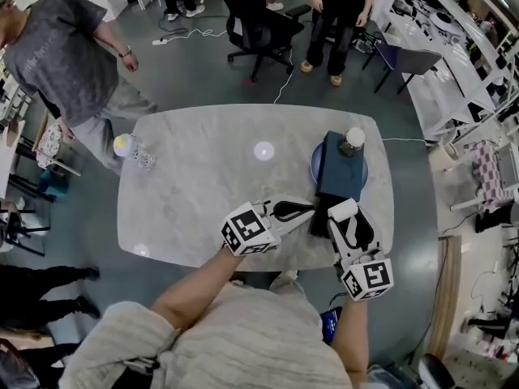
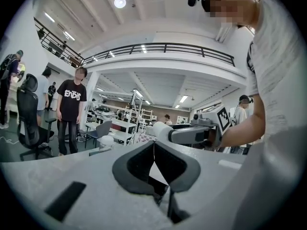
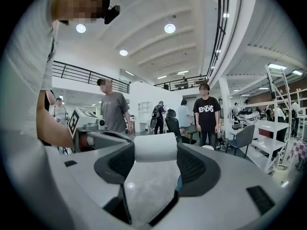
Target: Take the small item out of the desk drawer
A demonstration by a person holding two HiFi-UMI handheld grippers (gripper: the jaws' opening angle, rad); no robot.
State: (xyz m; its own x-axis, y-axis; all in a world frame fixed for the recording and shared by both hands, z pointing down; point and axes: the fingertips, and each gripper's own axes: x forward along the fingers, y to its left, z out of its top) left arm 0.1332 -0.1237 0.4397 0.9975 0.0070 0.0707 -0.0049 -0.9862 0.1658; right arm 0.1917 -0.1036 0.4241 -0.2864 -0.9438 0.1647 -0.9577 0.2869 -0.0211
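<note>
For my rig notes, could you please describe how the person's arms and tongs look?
The left tongs and right tongs are pale shells with black inner pads; each carries a cube of square markers. The person wears a light ribbed top, forearms bare.

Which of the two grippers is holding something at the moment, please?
The right gripper, with a white cylinder clamped between its jaw tips; the left gripper has its jaws closed together on nothing.

L gripper [image 1: 310, 210] jaws together, empty, aimed rightward, R gripper [image 1: 341, 212] fwd, clamping small white cylinder [image 3: 153, 153]
</note>
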